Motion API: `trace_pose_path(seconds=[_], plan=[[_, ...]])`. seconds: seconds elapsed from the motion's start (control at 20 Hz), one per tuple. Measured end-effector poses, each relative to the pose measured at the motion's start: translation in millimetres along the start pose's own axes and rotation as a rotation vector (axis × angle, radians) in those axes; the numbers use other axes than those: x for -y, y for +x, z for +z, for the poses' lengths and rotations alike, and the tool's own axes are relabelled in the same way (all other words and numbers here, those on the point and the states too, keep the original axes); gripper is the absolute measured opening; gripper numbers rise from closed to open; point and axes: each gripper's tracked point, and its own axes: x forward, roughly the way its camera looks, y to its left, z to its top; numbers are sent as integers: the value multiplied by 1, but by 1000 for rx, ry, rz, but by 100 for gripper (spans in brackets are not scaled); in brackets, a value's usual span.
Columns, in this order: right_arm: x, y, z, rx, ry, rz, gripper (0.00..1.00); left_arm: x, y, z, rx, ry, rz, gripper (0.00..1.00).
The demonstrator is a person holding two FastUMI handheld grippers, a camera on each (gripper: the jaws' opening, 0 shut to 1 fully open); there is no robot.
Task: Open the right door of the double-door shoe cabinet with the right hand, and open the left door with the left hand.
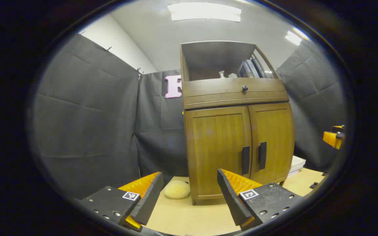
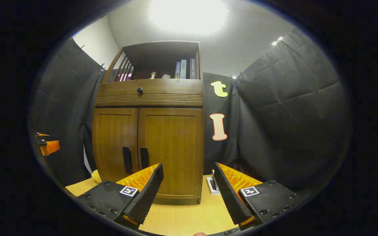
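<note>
So we have both doors of the shoe cabinet closed, and we judge neither step begun. Working left to right in the left gripper view, the left gripper sits low in front of us with its jaws spread wide and nothing between them; a pale round soft thing lies on the table just beside the cabinet's foot. Next comes the left door, then its dark upright handle close to the centre seam, then the right door's handle just across the seam, with the right door beyond it.

In the right gripper view the right gripper is likewise wide open and empty, well short of the cabinet.

We expect the doors to be stiff wooden panels, hinged at the outer edges, light to swing but perhaps held by a catch. The handles look rigid and smooth, so we should take each one across its narrow sides, near its middle, and pull outward along the door's arc. The two handles stand close together, so the fingers could foul each other.
</note>
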Motion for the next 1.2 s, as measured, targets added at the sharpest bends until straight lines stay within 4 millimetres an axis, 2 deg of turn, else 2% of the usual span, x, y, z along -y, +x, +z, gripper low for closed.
trace_pose_path(seconds=[0.15,0.35,0.5,0.75,0.95,1.2], plan=[[8,1,3,-1,9,-10,97,5,-10,6,16,-3,-7,96],[16,2,1,-15,-4,-20,96,14,-6,8,14,-11,-7,96],[12,3,4,-15,-9,1,96,21,0,3,11,-17,-14,96],[12,2,4,-17,-4,8,96,20,1,10,18,-17,-11,96],[11,5,6,-14,-15,27,97,27,4,19,28,-2,-3,96],[6,23,0,-18,-57,85,97,42,-2,22,32,4,36,96]])
